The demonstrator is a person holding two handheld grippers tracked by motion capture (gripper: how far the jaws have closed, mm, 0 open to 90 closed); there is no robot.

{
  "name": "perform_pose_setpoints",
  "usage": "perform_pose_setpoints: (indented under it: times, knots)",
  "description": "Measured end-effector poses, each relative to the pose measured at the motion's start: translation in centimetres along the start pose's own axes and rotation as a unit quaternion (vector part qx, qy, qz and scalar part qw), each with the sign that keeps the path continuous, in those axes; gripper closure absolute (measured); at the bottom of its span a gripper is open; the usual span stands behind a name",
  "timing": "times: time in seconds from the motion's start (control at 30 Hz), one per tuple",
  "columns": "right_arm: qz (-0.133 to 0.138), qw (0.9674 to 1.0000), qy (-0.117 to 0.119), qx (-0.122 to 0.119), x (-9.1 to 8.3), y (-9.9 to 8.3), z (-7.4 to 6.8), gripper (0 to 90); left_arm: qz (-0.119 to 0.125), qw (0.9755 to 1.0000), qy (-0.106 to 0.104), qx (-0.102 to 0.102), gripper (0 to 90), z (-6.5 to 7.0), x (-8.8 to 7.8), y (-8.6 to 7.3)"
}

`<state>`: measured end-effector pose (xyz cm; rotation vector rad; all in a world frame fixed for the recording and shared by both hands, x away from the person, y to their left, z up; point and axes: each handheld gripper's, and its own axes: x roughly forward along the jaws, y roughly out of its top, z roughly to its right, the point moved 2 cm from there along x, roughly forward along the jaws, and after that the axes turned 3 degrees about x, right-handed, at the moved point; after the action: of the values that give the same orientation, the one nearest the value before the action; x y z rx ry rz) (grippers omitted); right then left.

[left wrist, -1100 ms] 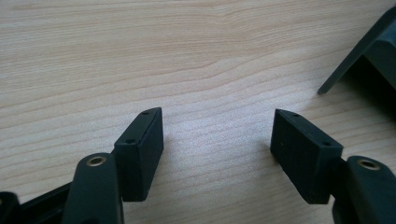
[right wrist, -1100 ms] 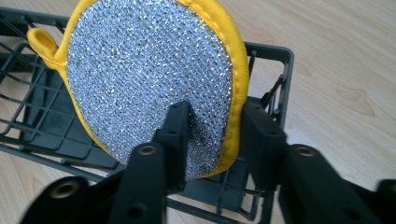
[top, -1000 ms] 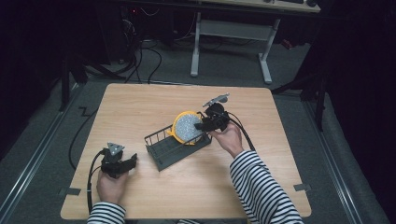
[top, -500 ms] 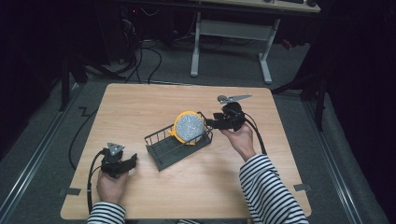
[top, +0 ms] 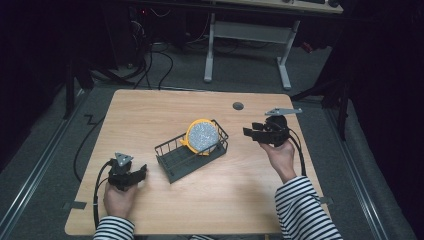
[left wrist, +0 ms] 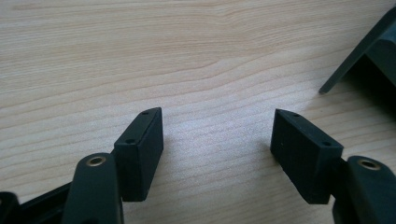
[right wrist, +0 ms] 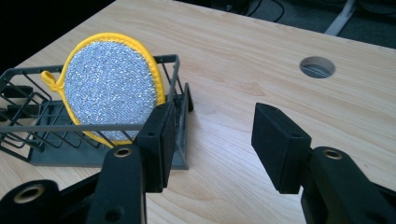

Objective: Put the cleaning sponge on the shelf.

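Note:
A round silver scouring pad with a yellow rim (top: 201, 136) (right wrist: 109, 88) stands on edge in the right end of a dark wire rack (top: 177, 167) (right wrist: 28, 126) at mid-table. My right gripper (top: 248, 132) (right wrist: 212, 135) hovers to the right of the rack, pointing at it. It is open, its jaws have just been closing a little, and nothing is between them. My left gripper (top: 143, 171) (left wrist: 217, 140) rests low at the table's front left, open over bare wood, with the rack's corner (left wrist: 369, 51) close by.
The wooden table (top: 150, 110) has a round cable hole (top: 238, 106) (right wrist: 317, 66) behind the right gripper. Black cables trail from both grippers. A desk frame (top: 247, 35) stands on the floor beyond the table's far edge.
My right gripper has pulled away to the right from the pad and rack, rising slightly. The pad stays standing in the rack. My left gripper has not moved.

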<state>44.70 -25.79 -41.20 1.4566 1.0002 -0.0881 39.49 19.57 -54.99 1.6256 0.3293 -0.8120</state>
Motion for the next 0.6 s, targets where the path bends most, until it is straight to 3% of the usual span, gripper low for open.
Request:
perform_pose_setpoints:
  times: [0.3, 0.6]
  knots:
    - [0.018, 0.9994, -0.023, 0.021, -2.9, -1.8, 1.9, 50.3, -0.001, 1.0, 0.0, 0.0, 35.1, 0.0, 0.0, 0.0]
    - [0.025, 0.9986, -0.041, 0.025, -4.1, -3.4, 2.6, 49.5, -0.001, 1.0, -0.002, -0.001, 35.0, 0.0, 0.0, 0.0]
